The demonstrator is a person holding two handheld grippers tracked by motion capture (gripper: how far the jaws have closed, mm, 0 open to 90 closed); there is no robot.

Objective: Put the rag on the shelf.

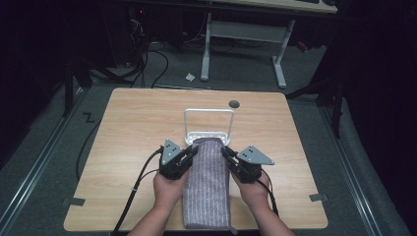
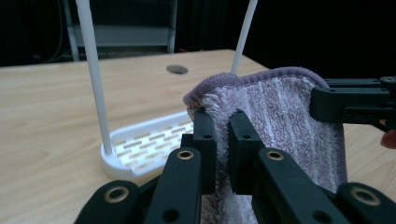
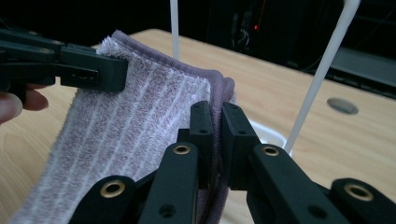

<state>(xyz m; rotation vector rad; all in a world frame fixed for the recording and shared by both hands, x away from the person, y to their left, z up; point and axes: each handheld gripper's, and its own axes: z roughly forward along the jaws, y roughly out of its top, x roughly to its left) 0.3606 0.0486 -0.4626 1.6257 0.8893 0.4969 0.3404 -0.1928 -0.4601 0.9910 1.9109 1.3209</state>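
Currently both grippers are clamped on the far end of a folded purple-grey striped towel (image 1: 208, 184) that lies lengthwise down the middle of the wooden table (image 1: 123, 147), near end at the person's edge. Left gripper (image 1: 191, 153) pinches the far-left corner: in the left gripper view the jaws are nearly closed, with the fluffy towel edge (image 2: 280, 116) squeezed between them. Right gripper (image 1: 228, 153) pinches the far-right corner: in the right gripper view the jaws sit almost together on the hemmed towel edge (image 3: 140, 116). That end looks lifted slightly off the table in both gripper views; the rest lies flat. Each gripper view also catches the opposite gripper gripping its corner, e.g. the right one at the right of the left gripper view (image 2: 355, 100). Just beyond the towel's far end stands a white rack (image 1: 209, 123): slotted base tray plus a thin upright hoop frame; the towel's end overlaps the base's near edge in the high view. Round grommet hole (image 1: 234, 104) sits farther back on the table.
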